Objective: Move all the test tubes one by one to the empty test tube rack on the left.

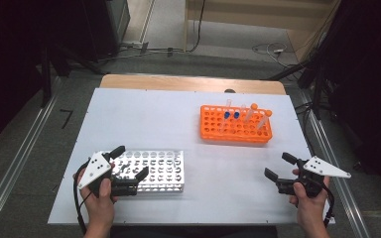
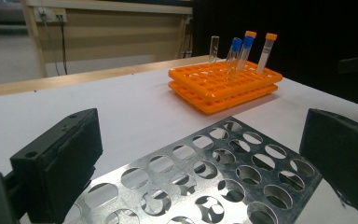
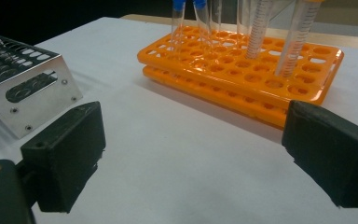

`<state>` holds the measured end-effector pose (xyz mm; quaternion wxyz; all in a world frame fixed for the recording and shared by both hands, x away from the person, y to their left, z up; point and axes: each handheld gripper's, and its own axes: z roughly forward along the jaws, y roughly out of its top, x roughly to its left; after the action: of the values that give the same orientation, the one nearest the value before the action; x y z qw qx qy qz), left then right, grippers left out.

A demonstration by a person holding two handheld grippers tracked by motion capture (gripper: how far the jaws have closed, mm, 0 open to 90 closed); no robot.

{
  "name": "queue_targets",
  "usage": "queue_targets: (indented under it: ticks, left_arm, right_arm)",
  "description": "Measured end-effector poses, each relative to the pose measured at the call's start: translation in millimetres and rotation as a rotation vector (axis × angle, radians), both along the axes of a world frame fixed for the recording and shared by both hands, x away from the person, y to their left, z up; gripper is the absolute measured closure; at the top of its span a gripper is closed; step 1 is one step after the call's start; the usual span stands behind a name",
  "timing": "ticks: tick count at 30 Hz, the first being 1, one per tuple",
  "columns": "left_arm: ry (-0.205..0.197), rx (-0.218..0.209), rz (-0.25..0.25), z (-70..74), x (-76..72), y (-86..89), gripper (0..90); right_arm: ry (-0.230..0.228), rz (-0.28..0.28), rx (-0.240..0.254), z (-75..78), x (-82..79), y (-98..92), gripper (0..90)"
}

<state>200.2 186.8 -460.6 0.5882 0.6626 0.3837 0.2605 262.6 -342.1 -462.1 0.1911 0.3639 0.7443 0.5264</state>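
Left gripper (image 1: 129, 161) hovers over the near-left part of the white tabletop (image 1: 178, 124), jaws spread wide, nothing between them, straddling the near-left end of the metal tube rack (image 1: 154, 170). The left gripper view looks along those jaws onto the rack's perforated top plate (image 2: 205, 177), holes all empty as far as visible. Right gripper (image 1: 280, 166) hangs near the tabletop's near-right corner, jaws also wide apart and empty, pointed toward the orange tube rack (image 1: 235, 125), which sits toward the far-right part of the tabletop, well apart from both grippers. The orange rack holds two blue-capped tubes (image 1: 231, 115), two orange-capped tubes (image 1: 261, 110) and one uncapped clear tube (image 2: 214, 48), all standing or slightly leaning at its far side. Handling guess: the tubes look like light, thin-walled clear plastic, smooth and round, so likely slippery and prone to twisting in flat pads; they sit loose in the holes and lean. Best hold is probably across the upper body just under the cap, above the rack top, then lift straight up so the tip clears the two orange tiers. Squeezing hard seems unnecessary. The metal rack looks rigid sheet metal, heavier, unlikely to shift when tubes drop in.
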Motion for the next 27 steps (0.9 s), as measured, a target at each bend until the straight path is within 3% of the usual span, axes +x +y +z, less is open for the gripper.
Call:
queue_targets:
  ticks: [5,12,18,21,25,27]
  left_arm:
    - [0.013,-0.033,-0.012,3.4,-0.4,-1.1,0.0]
    - [0.017,-0.030,-0.027,7.8,0.7,-6.1,0.0]
    - [0.019,-0.009,-0.033,10.5,4.4,-9.5,0.0]
    - [0.020,-0.009,-0.040,10.4,5.5,-10.5,0.0]
    - [0.023,-0.008,-0.036,10.5,6.0,-12.8,0.0]
    - [0.024,-0.001,-0.048,10.5,6.8,-13.3,0.0]
  right_arm:
    - [0.036,0.033,0.036,8.7,8.5,14.8,11.7]
    - [0.033,-0.001,-0.049,19.0,30.8,45.9,24.1]
    - [0.032,-0.031,-0.078,15.0,56.8,67.4,43.7]
    - [0.047,-0.025,-0.096,11.3,71.4,76.6,50.1]
    - [0.072,-0.011,-0.071,7.4,88.9,84.2,57.7]
    - [0.080,-0.019,-0.084,5.1,96.8,87.9,58.7]
